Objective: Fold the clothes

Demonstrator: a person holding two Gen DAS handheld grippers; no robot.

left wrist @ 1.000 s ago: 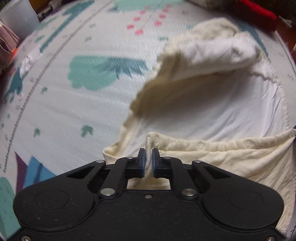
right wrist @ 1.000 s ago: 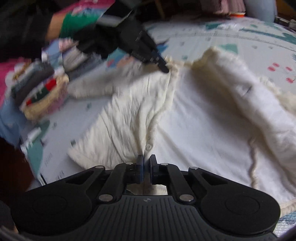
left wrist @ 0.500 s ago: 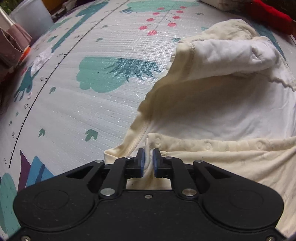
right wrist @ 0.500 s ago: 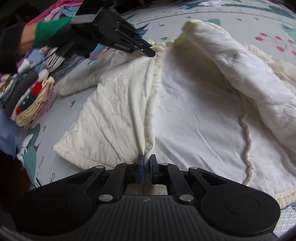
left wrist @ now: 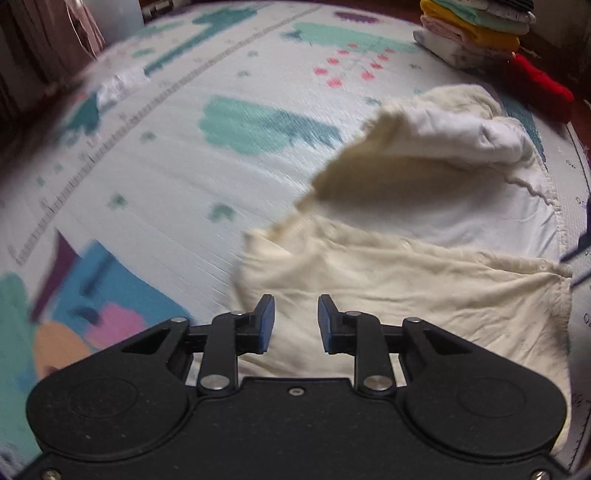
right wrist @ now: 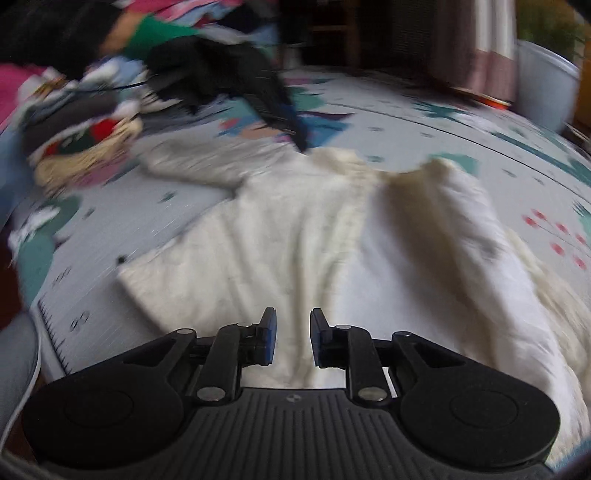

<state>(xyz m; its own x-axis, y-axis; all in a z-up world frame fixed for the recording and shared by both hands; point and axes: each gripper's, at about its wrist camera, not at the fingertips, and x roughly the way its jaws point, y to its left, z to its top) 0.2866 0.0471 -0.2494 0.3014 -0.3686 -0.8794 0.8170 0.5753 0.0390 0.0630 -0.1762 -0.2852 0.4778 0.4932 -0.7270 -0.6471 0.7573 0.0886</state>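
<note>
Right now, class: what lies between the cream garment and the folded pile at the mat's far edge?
Left wrist view: bare patterned mat between cream garment and folded pile.

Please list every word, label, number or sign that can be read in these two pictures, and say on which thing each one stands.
No text can be read.
Play mat: a ruler-like line of tick marks with small figures beside it, too blurred to read.
Play mat edge: small dark marks near the ruler ticks, too blurred to read.
Right gripper: a small round emblem on its body, no letters.
Cream garment: no label visible.
</note>
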